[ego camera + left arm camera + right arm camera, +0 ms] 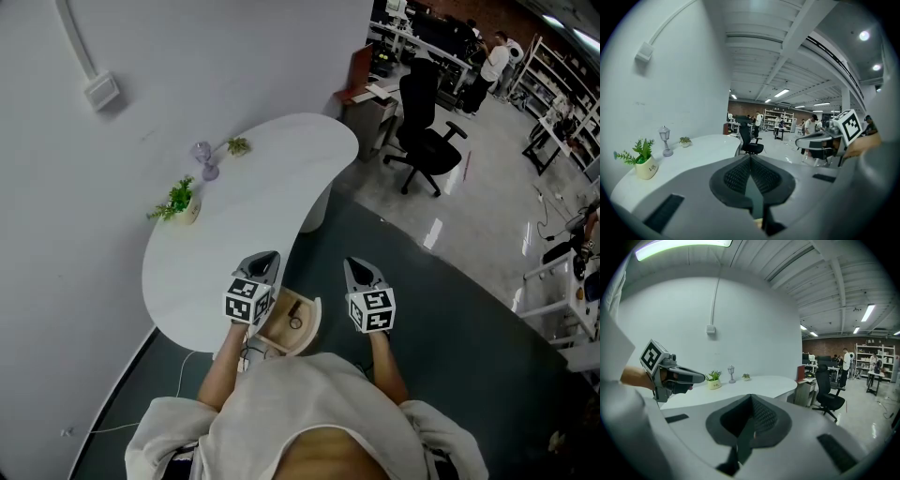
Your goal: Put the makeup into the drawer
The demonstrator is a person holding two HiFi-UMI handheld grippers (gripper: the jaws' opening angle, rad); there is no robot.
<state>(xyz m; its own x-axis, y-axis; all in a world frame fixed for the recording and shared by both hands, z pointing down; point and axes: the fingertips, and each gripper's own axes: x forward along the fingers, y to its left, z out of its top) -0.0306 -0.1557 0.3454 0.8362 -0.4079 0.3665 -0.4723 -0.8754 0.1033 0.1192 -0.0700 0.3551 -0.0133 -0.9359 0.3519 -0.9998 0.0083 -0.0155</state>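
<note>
A light wooden drawer (309,336) stands pulled out under the near end of the white curved table (253,216). Small items lie in it, one ring-shaped (295,322); they are too small to name. My left gripper (265,258) hovers over the table's near edge, just above the drawer's left side, jaws shut and empty. In its own view the left gripper (750,157) points along the tabletop. My right gripper (359,267) hangs to the right of the drawer over the dark floor, also shut with nothing in it. The right gripper view shows its closed tips (751,397) and the left gripper (701,377) beside it.
A potted plant (178,202), a small lamp ornament (204,159) and a tiny plant (238,145) stand along the table's wall side. A black office chair (427,131) is beyond the table's far end. The white wall runs along the left.
</note>
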